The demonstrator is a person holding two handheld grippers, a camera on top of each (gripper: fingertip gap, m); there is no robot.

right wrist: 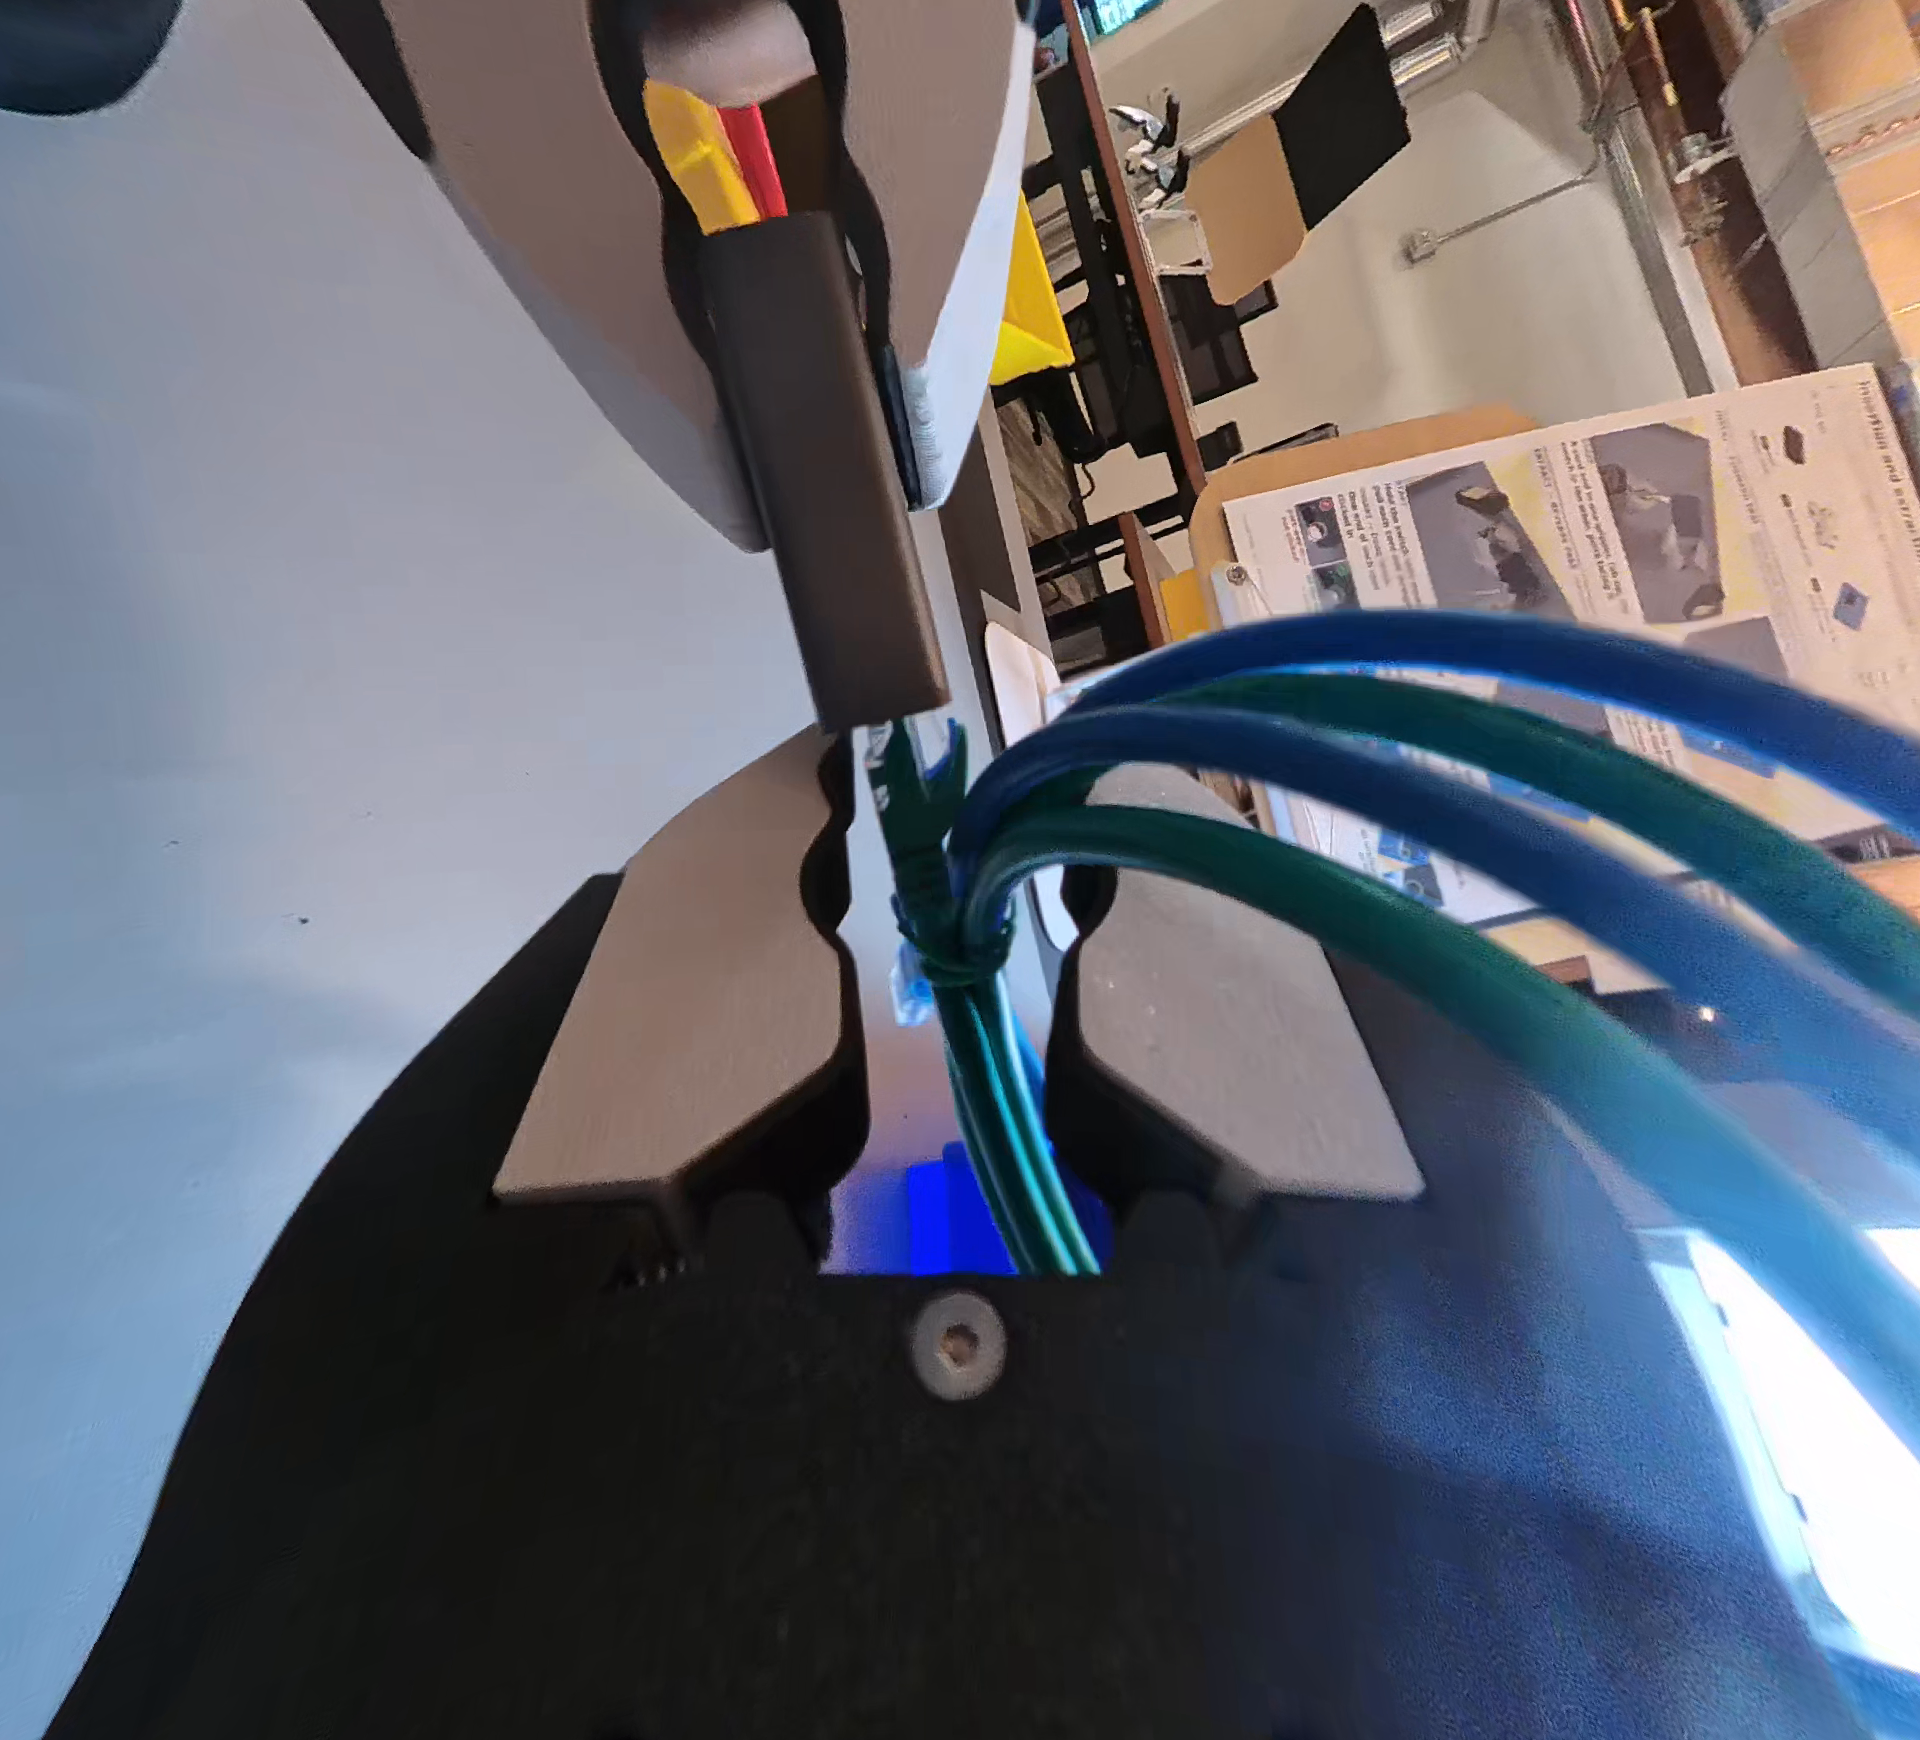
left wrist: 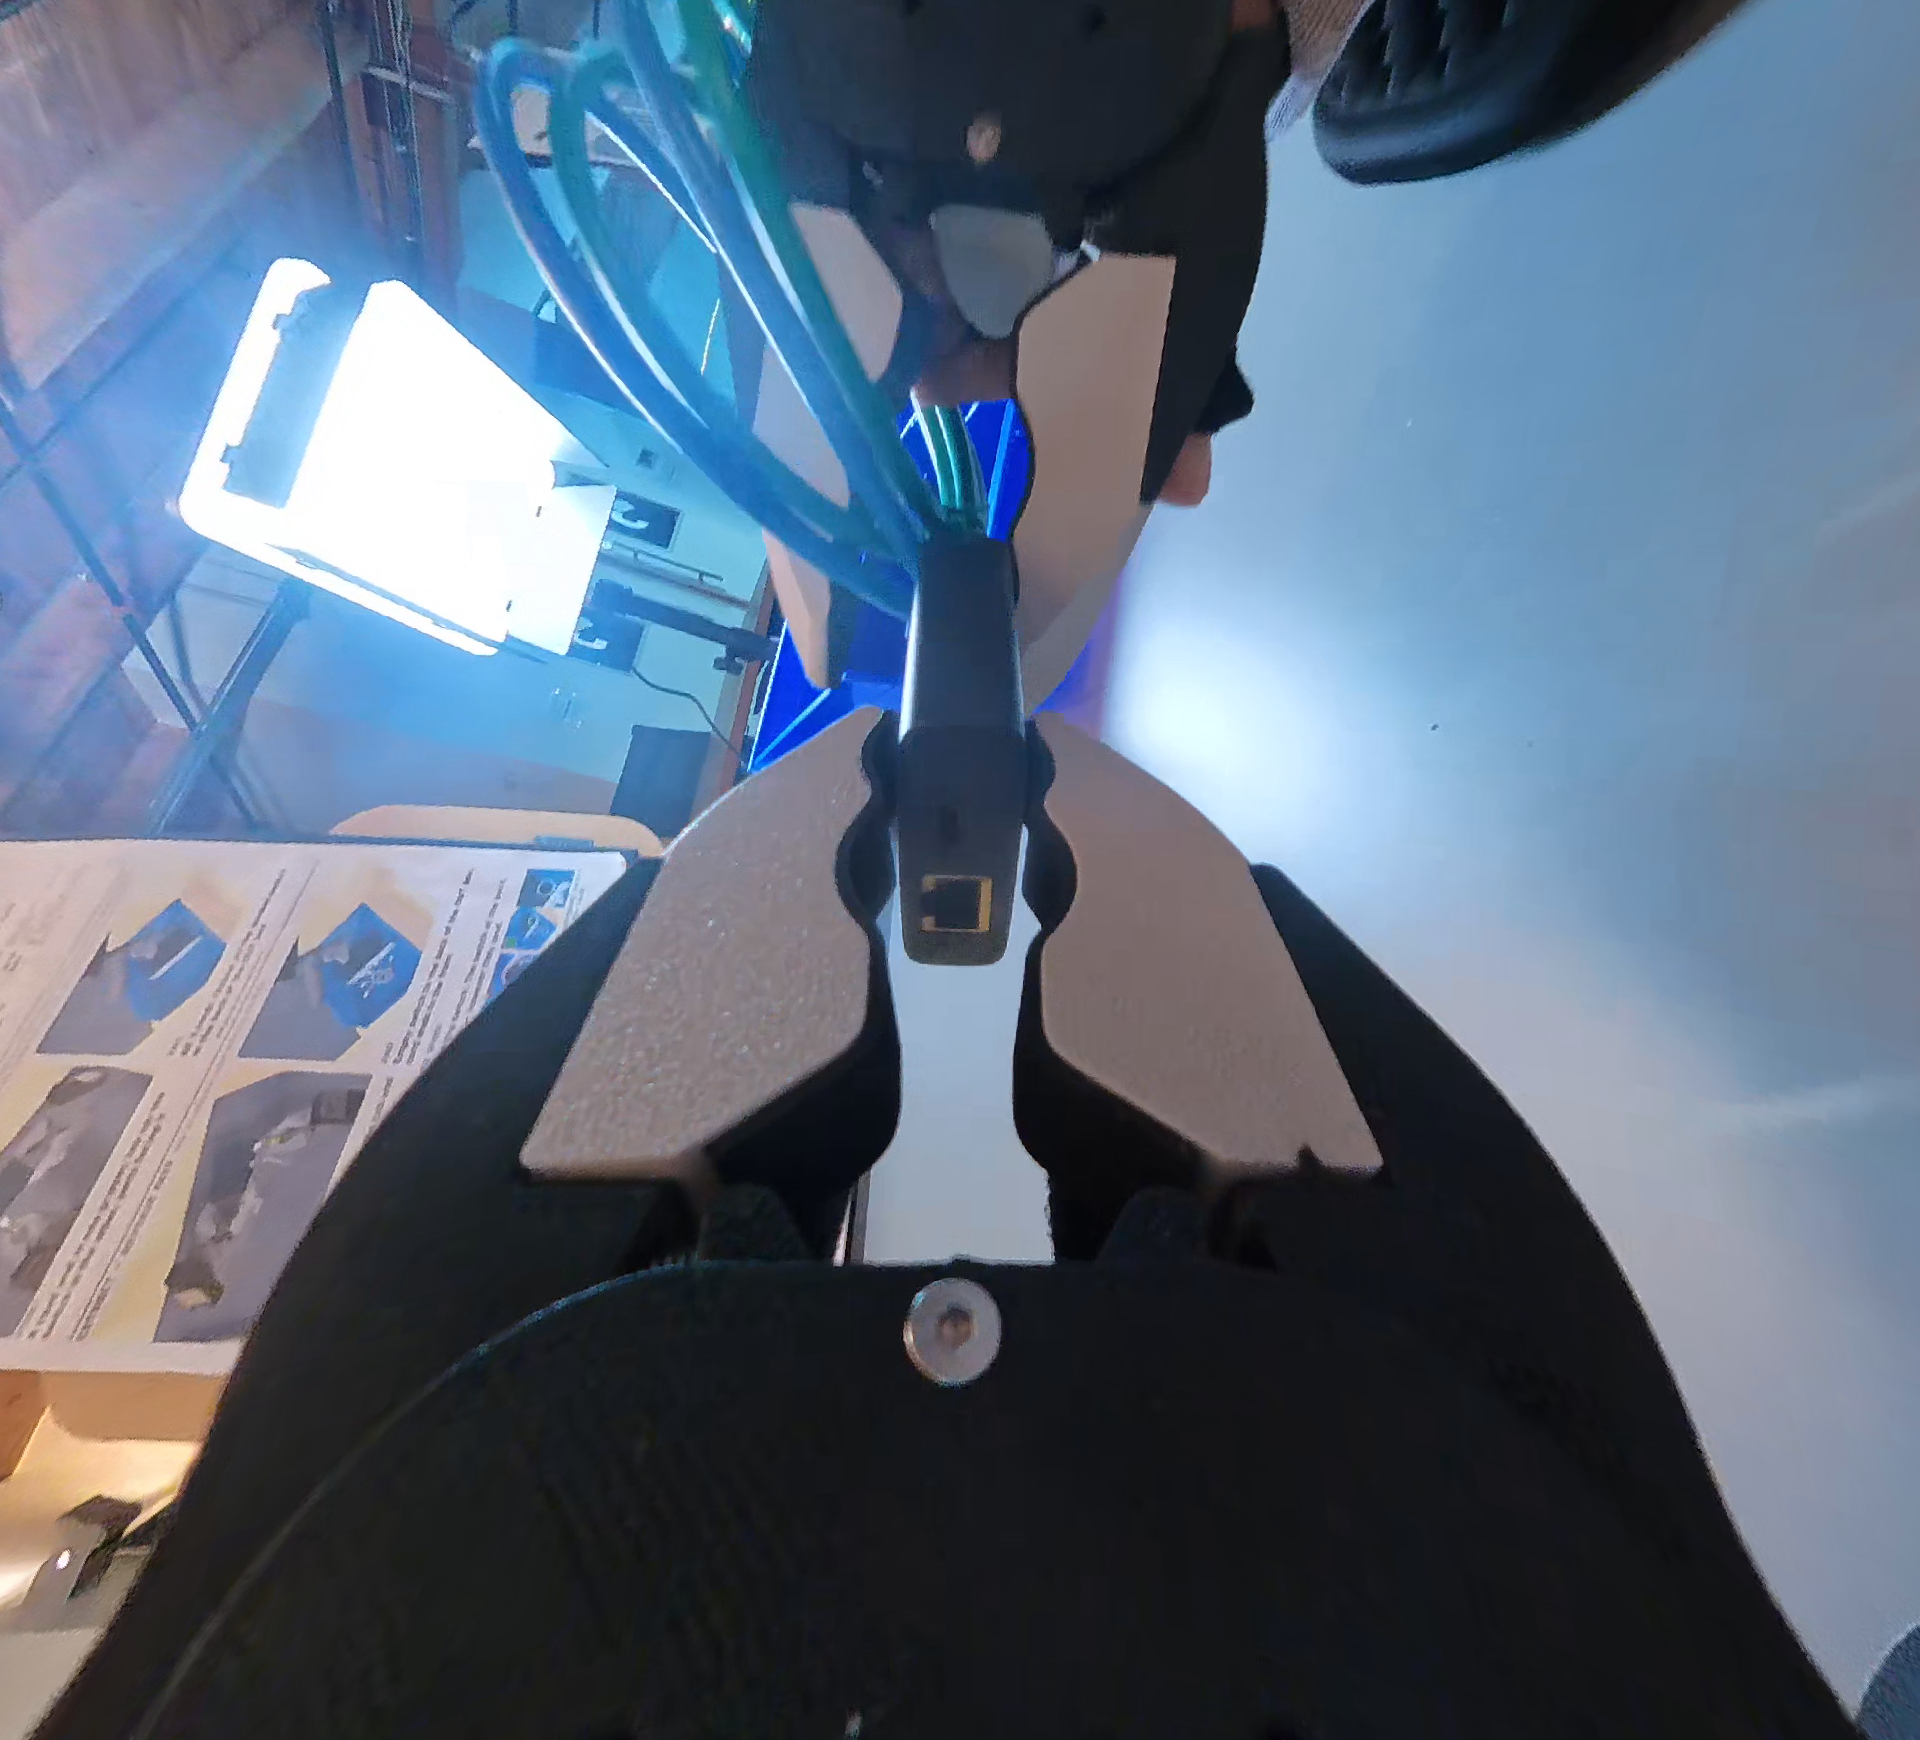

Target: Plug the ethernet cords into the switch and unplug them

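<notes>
My left gripper point(left wrist: 956, 755) is shut on a narrow black switch point(left wrist: 956, 817), held off the white table. One empty port on its near end faces the left wrist camera. Several blue and green ethernet cords point(left wrist: 727, 402) enter its far end. In the right wrist view the switch point(right wrist: 821, 464) hangs from the left gripper point(right wrist: 831, 516), with a green plug point(right wrist: 909, 786) and a blue one at its lower end. My right gripper point(right wrist: 956, 807) straddles the tied cord bundle point(right wrist: 971, 963); its jaws stand apart with small gaps on both sides. It also shows in the left wrist view point(left wrist: 961, 454).
A white table point(left wrist: 1507, 755) lies below. A blue bin point(left wrist: 810, 714) sits beyond the switch. A bright light panel point(left wrist: 364, 464) on a stand is at left. A printed instruction sheet point(right wrist: 1558, 527) stands on a board. Yellow and red items point(right wrist: 717, 163) show behind the left gripper.
</notes>
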